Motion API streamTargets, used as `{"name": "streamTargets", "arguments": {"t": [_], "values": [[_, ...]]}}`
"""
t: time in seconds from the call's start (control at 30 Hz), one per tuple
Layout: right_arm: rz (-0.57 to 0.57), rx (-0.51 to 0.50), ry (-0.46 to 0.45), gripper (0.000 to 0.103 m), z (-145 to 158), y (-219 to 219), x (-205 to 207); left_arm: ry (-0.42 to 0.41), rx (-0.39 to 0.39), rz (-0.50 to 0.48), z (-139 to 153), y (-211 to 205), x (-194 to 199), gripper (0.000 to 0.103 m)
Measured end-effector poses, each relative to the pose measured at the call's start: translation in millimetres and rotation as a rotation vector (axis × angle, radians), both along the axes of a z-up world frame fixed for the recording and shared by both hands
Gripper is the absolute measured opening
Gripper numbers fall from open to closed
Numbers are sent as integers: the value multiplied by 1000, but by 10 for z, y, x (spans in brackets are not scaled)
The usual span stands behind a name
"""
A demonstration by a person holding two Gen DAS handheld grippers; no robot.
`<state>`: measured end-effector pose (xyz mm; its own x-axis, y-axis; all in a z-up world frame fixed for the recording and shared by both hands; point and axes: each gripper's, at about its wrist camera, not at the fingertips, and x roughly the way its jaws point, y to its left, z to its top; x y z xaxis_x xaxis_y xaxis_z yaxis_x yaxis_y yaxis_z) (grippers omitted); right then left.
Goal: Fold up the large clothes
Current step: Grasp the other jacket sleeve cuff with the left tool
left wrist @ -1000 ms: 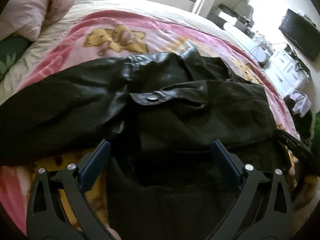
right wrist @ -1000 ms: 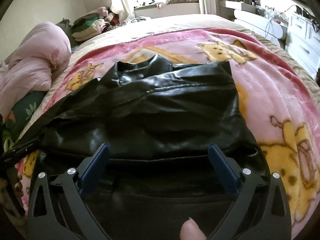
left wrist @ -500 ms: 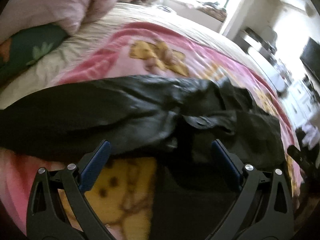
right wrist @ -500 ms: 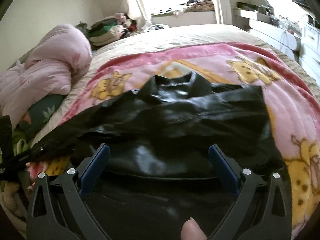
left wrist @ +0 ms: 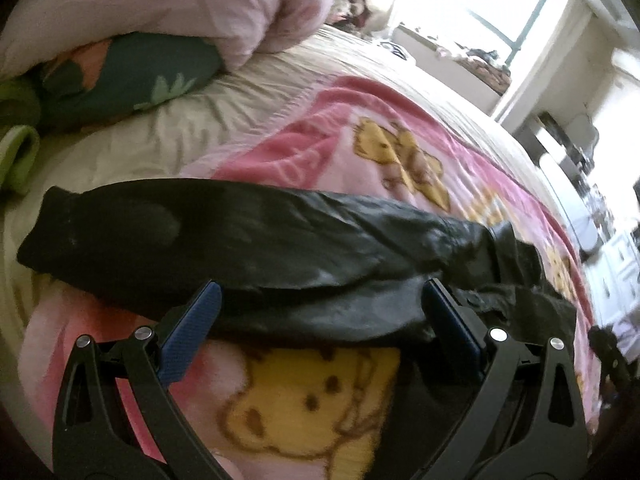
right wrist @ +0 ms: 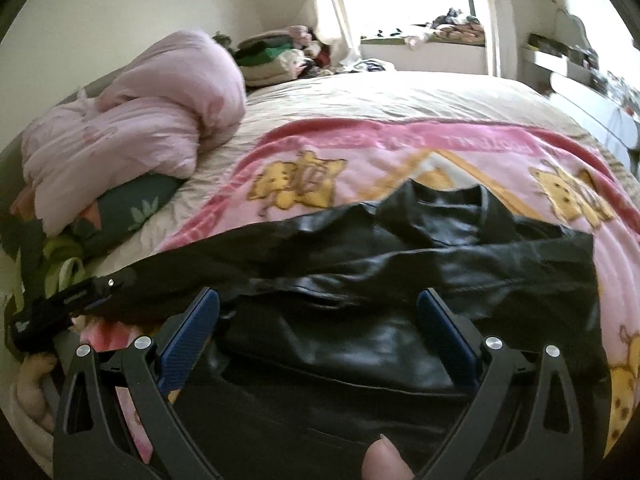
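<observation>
A black leather jacket [left wrist: 280, 256] lies on a pink cartoon blanket [left wrist: 348, 148] on the bed, one sleeve stretched far out to the left. My left gripper [left wrist: 320, 300] hovers open just in front of that sleeve, holding nothing. In the right wrist view the jacket's body [right wrist: 400, 288] and collar spread across the blanket [right wrist: 360, 160]. My right gripper [right wrist: 320, 304] stands open over the jacket's near hem, empty. The left gripper [right wrist: 68, 304] shows at the far left by the sleeve end. A fingertip [right wrist: 384, 460] shows at the bottom edge.
A rolled pink duvet [right wrist: 132, 120] and a dark green floral pillow [left wrist: 132, 76] sit at the bed's left. Folded clothes [right wrist: 276, 56] are piled near the window. White drawers and shelves [left wrist: 608, 240] line the right wall.
The left gripper has swung left, from over the jacket's body to the outstretched sleeve. The right gripper has drawn back a little, showing more of the bed. Both stayed open.
</observation>
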<state>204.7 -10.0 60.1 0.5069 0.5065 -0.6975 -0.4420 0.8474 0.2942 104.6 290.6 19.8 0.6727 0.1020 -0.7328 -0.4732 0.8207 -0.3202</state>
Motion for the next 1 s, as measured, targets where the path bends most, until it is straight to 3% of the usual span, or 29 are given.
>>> {"name": "streamTargets", "arguments": {"t": [0.4, 0.67, 0.87, 1.0], "values": [[142, -6, -29, 99, 142, 730, -136, 11, -52, 226, -16, 639, -347, 94], [216, -1, -13, 99, 79, 1142, -259, 32, -85, 358, -84, 984, -599, 94], [259, 3, -8, 99, 52, 1356, -364, 32, -109, 441, -154, 1221, -777, 94], [259, 12, 4, 99, 13, 1409, -375, 33, -168, 490, -258, 1353, -864, 94]]}}
